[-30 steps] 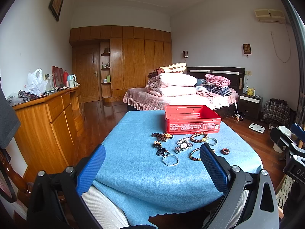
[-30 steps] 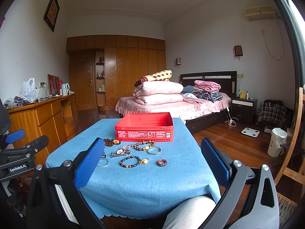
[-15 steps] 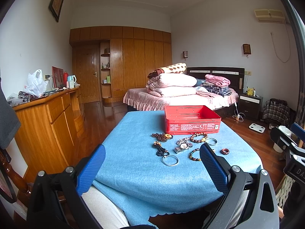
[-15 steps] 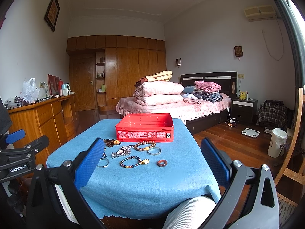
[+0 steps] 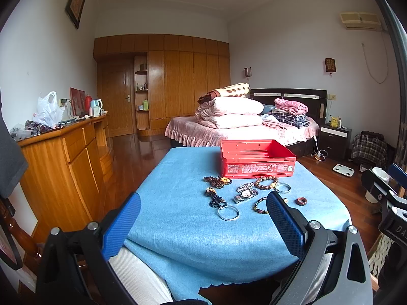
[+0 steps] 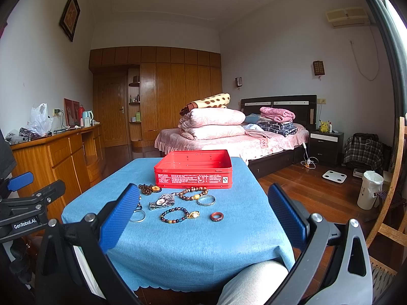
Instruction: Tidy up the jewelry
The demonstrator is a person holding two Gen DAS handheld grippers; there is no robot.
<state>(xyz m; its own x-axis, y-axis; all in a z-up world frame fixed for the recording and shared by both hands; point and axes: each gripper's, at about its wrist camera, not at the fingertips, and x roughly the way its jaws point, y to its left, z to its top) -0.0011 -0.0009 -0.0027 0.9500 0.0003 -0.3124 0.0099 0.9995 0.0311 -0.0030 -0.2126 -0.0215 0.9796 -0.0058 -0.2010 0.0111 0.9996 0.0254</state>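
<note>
Nothing had shifted since a second earlier. Both my left gripper [image 5: 203, 219] and right gripper [image 6: 201, 211] hung wide apart, empty. Every jewelry piece [image 6: 175, 214] lay loose at six o'clock of the empty red tin [image 6: 193, 175]; sorting remained unstarted.

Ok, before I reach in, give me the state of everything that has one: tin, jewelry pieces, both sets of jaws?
red tin: lid off, looks empty inside
wristwatch: flat on the blue cloth, outside the tin
multicolour bead bracelet: on the cloth, untouched
red ring: lying flat, apart from the rest
silver bangle: flat on the cloth
left gripper: jaws wide open, holding nothing
right gripper: jaws wide open, holding nothing
</note>
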